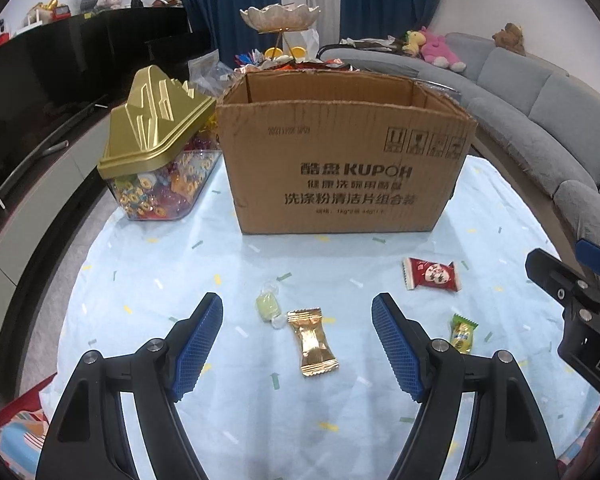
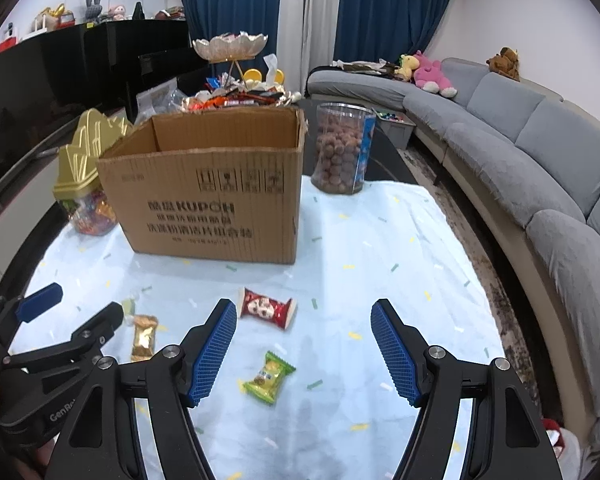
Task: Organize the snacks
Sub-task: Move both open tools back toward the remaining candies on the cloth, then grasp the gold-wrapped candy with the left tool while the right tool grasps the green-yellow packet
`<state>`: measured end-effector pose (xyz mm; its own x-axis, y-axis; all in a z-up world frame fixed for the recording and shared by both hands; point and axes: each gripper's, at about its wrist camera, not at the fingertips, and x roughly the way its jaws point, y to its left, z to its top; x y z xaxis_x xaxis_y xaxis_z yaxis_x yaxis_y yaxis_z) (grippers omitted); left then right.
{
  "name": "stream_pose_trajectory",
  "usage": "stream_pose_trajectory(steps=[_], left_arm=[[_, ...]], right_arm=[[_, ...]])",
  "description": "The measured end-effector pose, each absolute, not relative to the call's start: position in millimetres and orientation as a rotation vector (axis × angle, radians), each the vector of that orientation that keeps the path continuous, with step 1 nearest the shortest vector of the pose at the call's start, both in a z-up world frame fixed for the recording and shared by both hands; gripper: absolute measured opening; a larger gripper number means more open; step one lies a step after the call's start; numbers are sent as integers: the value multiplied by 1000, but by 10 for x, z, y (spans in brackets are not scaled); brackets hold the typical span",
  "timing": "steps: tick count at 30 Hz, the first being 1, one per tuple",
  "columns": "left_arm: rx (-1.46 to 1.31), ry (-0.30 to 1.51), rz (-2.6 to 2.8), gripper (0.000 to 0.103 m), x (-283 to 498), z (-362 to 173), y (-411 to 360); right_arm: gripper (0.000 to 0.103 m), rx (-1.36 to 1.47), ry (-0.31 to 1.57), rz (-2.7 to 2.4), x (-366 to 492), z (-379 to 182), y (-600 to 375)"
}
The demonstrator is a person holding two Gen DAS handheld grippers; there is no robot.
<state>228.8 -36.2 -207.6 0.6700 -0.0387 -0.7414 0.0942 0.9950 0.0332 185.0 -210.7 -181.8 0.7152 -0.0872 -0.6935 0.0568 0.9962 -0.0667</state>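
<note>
Both claws hung wide and empty: left gripper (image 1: 298, 322) over the gold-wrapped candy (image 1: 312, 342), right gripper (image 2: 304, 332) above the green candy (image 2: 269, 377). Those slick wrappers could have skidded from closing pads.

I am looking into a home living room. A long grey sectional sofa (image 2: 512, 132) is curving along the right wall with plush toys (image 2: 432, 74) sitting on it, blue curtains (image 2: 228, 12) are hanging at the back, and a black piano (image 2: 100, 64) is standing to the left with more toys on top. I am working over a low table under a pale blue cloth (image 2: 380, 248).
</note>
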Motion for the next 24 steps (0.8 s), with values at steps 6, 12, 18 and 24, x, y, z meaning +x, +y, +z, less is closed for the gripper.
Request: stream_pose_trajectory(steps=[6, 12, 18, 24], left_arm=[[74, 859, -75, 77, 2318, -2269, -368], [86, 857, -58, 77, 2324, -2416, -373], [99, 862, -44, 76, 2358, -2551, -387], [99, 860, -26, 76, 2394, -2638, -393]], right_arm=[[71, -55, 792, -79, 1849, -2007, -2078], [71, -59, 811, -82, 1871, -2156, -2079], [71, -59, 836, -77, 1906, -2312, -2059], [71, -70, 846, -66, 1934, -2420, -2014]])
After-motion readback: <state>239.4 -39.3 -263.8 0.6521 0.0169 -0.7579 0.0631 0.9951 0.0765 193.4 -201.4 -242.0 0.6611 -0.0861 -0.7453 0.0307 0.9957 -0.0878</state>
